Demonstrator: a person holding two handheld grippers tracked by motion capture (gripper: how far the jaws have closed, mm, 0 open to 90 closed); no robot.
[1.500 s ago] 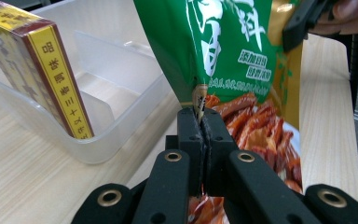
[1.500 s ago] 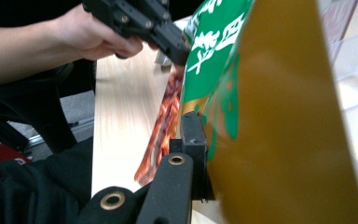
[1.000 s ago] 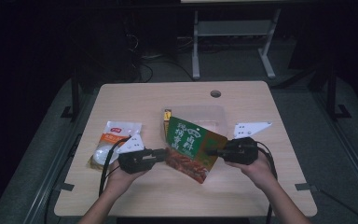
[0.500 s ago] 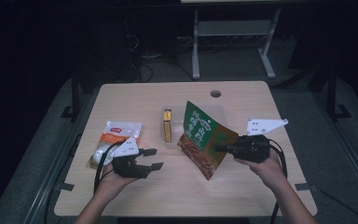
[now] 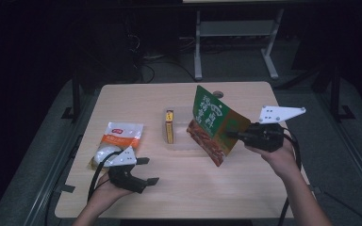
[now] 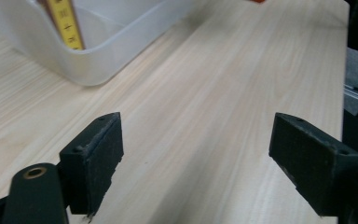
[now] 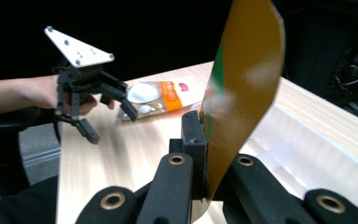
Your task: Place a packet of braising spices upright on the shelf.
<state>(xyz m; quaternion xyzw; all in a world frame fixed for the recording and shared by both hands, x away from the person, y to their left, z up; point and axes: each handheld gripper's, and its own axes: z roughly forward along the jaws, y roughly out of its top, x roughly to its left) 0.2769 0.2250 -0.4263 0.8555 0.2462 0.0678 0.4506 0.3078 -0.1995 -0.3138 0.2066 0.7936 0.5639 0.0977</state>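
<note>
My right gripper (image 5: 230, 135) is shut on the edge of a green and red snack bag (image 5: 212, 123), which hangs tilted above the clear plastic tray (image 5: 181, 141). In the right gripper view the bag (image 7: 242, 88) stands edge-on between the jaws of my right gripper (image 7: 206, 154). A yellow box (image 5: 169, 126) stands in the tray's left part; its edge (image 6: 66, 25) shows in the left gripper view. My left gripper (image 5: 147, 170) is open and holds nothing, low over the table's front left. An orange and white pouch (image 5: 115, 140) lies just behind it.
The tray's wall (image 6: 93, 65) lies ahead and left of the left gripper's open jaws, with bare wood (image 6: 205, 130) between them. A round cable hole (image 5: 218, 94) sits near the table's far edge. Dark floor and a metal stand (image 5: 235, 33) lie beyond.
My right gripper has lifted the snack bag up and rightward until it stands more upright. My left gripper let go of the bag, opened and drew back toward the front left.
</note>
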